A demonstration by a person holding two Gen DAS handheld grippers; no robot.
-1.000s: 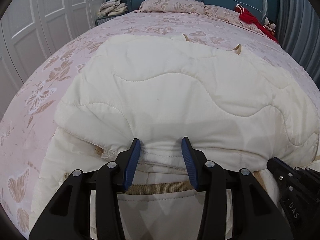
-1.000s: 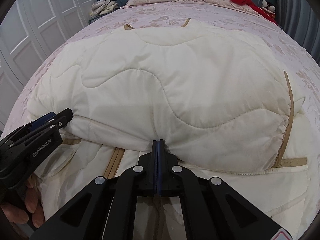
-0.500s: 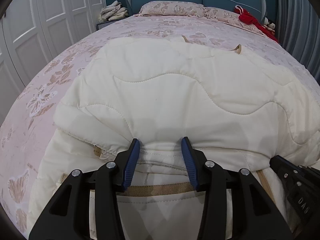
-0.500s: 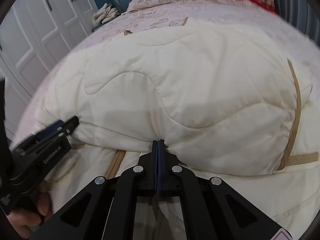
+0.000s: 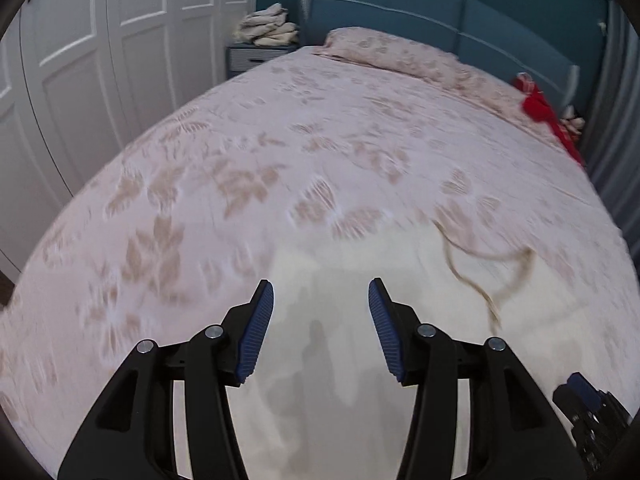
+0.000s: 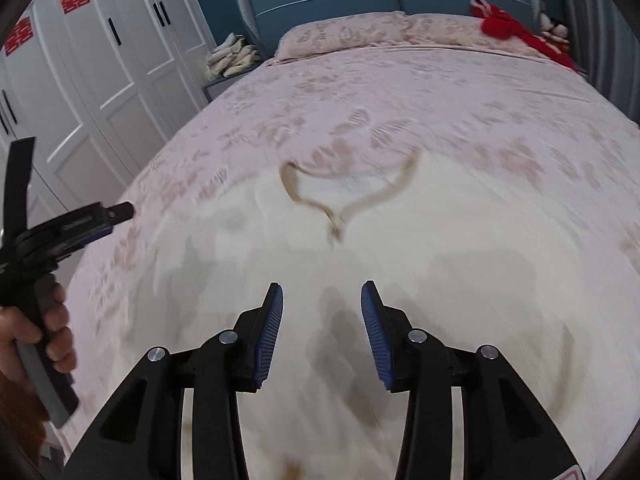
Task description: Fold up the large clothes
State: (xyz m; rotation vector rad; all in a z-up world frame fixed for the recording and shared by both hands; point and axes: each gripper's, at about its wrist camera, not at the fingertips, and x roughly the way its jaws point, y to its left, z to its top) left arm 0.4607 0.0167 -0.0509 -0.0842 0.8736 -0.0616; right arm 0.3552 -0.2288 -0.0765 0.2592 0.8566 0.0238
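One cream quilted garment, two empty grippers above it.

Left wrist view: the left gripper (image 5: 321, 320) hangs jaws wide apart, gripping nothing, over the one cream garment (image 5: 360, 360) on the floral bedspread (image 5: 240, 160); its tan-trimmed neckline (image 5: 492, 276) sits at 2 o'clock.
Right wrist view: the right gripper (image 6: 322, 322) likewise gapes empty; the garment's long axis runs 6 to 12 o'clock, neckline pointing toward two pillows (image 6: 384, 30).

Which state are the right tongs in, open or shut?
Open. The right tongs show a clear gap between their blue pads, with only the cream garment lying below, nothing gripped.
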